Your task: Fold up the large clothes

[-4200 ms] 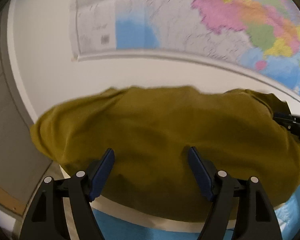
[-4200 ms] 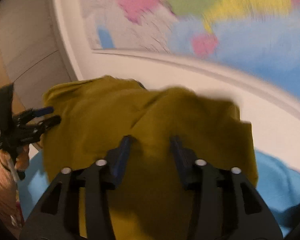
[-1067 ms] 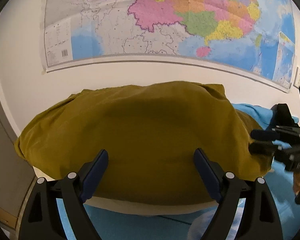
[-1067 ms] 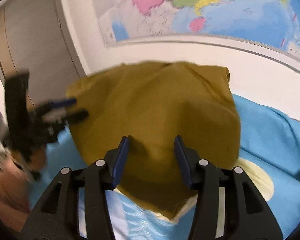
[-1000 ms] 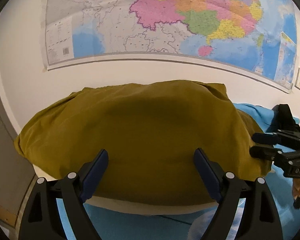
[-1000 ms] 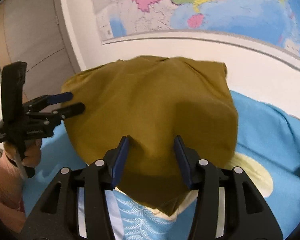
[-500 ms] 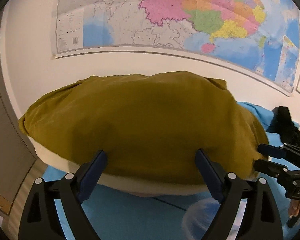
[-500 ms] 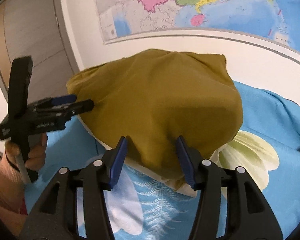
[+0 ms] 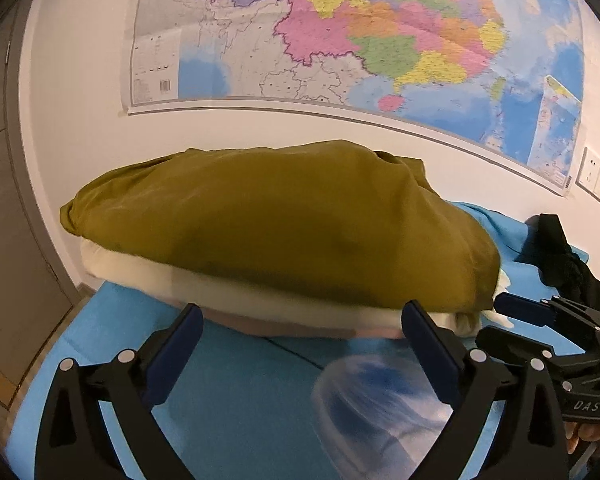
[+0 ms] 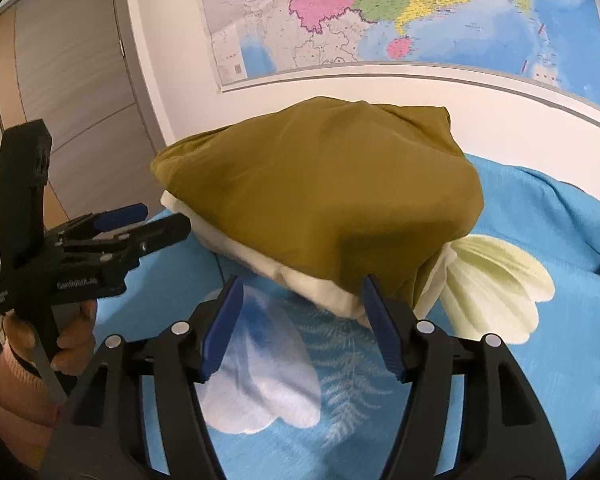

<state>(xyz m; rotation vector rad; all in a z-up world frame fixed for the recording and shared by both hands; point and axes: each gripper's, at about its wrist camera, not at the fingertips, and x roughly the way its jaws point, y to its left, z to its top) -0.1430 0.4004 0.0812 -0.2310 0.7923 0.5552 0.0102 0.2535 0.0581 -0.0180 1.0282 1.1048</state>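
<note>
Both tongs, left (image 9: 300, 334) & right (image 10: 302, 306), spread, empty, just short of olive garment (image 9: 276, 224).

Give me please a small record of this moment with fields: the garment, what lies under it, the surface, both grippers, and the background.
garment: olive-yellow garment, folded, lying on top of a pile
under it: cream-white folded cloth, its edge showing below
surface: blue bedsheet with leaf and flower print
left gripper: jaws open, empty, in front of the pile
right gripper: jaws open, empty, at the pile's near corner
background: coloured wall map on a white wall
</note>
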